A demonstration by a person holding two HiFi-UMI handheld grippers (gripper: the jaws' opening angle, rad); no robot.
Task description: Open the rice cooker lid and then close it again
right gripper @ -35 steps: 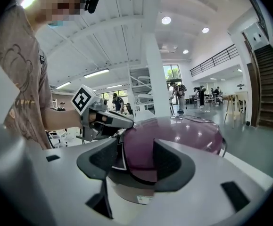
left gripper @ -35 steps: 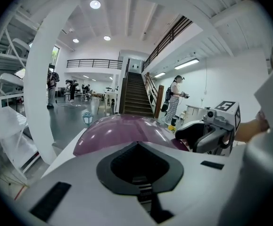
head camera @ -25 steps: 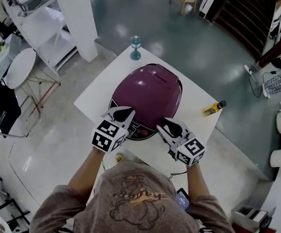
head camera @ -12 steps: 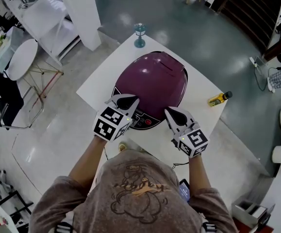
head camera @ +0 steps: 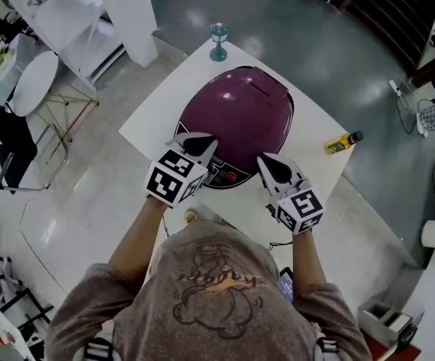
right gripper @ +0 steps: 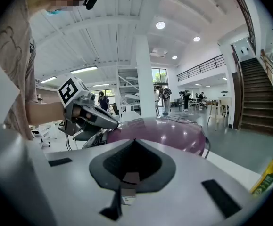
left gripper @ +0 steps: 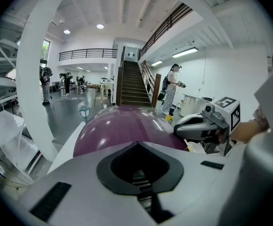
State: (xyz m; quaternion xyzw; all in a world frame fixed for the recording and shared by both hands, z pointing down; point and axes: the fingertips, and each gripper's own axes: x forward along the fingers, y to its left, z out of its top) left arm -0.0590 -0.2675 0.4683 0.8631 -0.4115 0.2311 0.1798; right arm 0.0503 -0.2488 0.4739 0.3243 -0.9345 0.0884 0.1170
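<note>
Both grippers are parked at the near edge of the rice cooker [head camera: 236, 122], 1 on each side of its control panel [head camera: 219, 174]; the cooker sits mid-way on the white table [head camera: 153, 122] with that panel facing the person, so the hinge is presumably on the far side and the lid [left gripper: 122, 126] would swing away from them. The lid is down, flush on the purple body; by my reading the opening is not yet done.

The left gripper [head camera: 196, 142] has its jaws pressed together with nothing between them; its tip lies over the front-left curve of the dome, though whether it touches I cannot tell. The right gripper [head camera: 267, 164] is the same story, jaws together and empty; its tip sits just beside the panel's red button [head camera: 232, 177], at the front-right rim.

Why closed? A closed pair makes 1 blunt, stiff tip (good for pushing a latch or nudging a lid edge, not for gripping); flanking the front likely lets 1 side steady the body while the other works the release.

The teal goblet [head camera: 218, 40] stands at the far corner and the yellow bottle [head camera: 342, 142] lies at the right edge; both are well apart from the cooker, seemingly clear of the lid's swing.
</note>
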